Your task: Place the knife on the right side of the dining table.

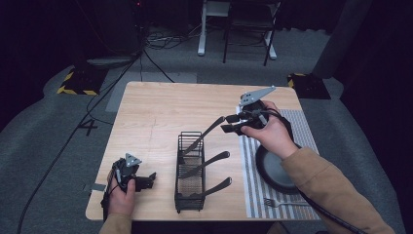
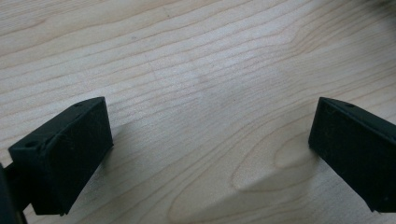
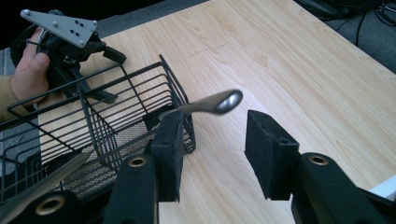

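Hovering right of centre in the high view, the right gripper sits in a hand above the pale wooden worktop, at the upper end of a black wire caddy. Its jaws are spread with a clear gap between them. In the right gripper view the rounded steel handle end of a knife pokes into that gap from the left, just above the left jaw, and the pads do not press on it. The knife's other end slants down into the caddy at the left of that frame.

In the high view this knife leans in the caddy's top compartment with its handle pointing up and right toward the right gripper. Two more knives lean the same way in the compartments below it, lower in the frame.

Right of the caddy lies a striped placemat with a dark plate on it, partly covered by the right forearm. A fork rests on the mat below the plate.

The left gripper rests low at the lower left of the worktop, held in the left hand and well apart from the caddy. The left gripper view shows its jaws spread wide over bare wood grain, with nothing between them.
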The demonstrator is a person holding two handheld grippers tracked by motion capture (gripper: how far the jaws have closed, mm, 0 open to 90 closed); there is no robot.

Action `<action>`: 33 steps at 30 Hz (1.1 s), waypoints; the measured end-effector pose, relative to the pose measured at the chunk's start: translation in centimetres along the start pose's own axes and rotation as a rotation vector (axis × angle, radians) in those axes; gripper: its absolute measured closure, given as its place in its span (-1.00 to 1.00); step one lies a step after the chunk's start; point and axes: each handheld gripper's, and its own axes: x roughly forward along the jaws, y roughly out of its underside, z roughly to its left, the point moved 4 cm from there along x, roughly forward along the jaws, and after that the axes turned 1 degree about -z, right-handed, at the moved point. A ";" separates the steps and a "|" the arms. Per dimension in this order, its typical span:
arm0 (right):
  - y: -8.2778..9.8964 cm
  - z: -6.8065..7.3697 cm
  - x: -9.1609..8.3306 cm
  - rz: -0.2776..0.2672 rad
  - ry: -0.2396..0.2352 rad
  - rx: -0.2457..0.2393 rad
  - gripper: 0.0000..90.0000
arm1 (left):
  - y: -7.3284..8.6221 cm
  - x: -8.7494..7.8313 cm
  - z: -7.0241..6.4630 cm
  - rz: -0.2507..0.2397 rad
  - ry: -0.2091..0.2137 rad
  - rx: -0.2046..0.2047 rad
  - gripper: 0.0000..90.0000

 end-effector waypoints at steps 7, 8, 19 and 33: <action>-0.7 -0.4 1.1 0.023 -0.021 0.012 0.42 | 0.0 0.0 0.0 0.000 0.000 0.000 -1.00; -0.7 -0.4 1.1 0.023 -0.021 0.012 0.42 | 0.0 0.0 0.0 0.000 0.000 0.000 -1.00; -1.2 -0.1 0.9 0.053 -0.043 -0.012 0.75 | 0.0 0.0 0.0 0.000 -0.001 0.000 -1.00; -1.6 0.5 1.2 0.067 -0.113 0.003 0.82 | 0.0 0.0 0.0 0.000 -0.001 0.000 -1.00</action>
